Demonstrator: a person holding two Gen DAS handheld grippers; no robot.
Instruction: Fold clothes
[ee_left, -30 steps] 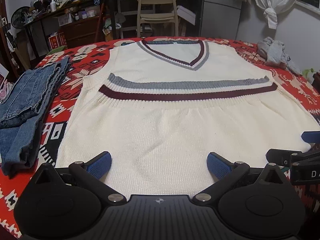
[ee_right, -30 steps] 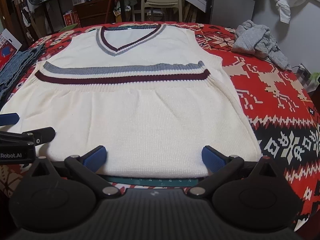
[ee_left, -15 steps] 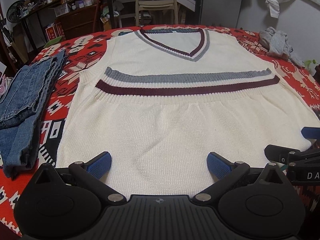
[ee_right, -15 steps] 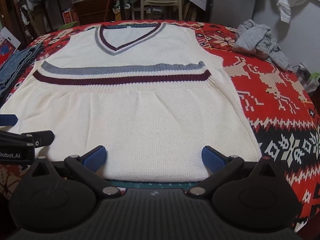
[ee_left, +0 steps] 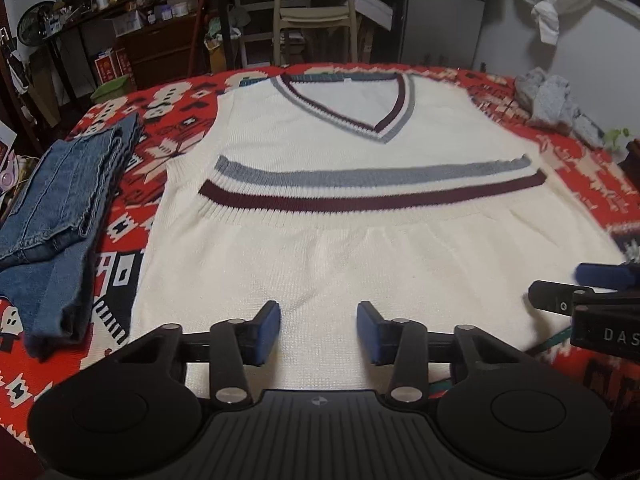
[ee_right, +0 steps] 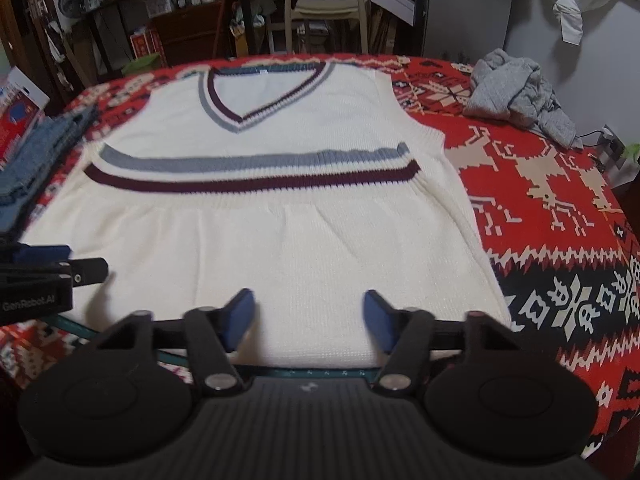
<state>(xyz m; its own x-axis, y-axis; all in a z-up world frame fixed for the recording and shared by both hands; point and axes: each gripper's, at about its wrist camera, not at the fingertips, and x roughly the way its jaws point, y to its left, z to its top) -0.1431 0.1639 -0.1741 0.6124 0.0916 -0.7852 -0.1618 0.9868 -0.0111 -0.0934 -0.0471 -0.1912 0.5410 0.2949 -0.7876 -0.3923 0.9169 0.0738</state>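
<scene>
Jeans (ee_left: 60, 216) clearest leftward; grey garment (ee_right: 520, 96) rightward

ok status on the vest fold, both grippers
Left gripper open, right gripper open, both at the hem. Knit vest flat, bottom already folded up. Jeans alongside, clear.

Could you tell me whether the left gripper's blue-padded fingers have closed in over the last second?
Yes. The left gripper has narrowed, open, over the cream knitted vest.
</scene>
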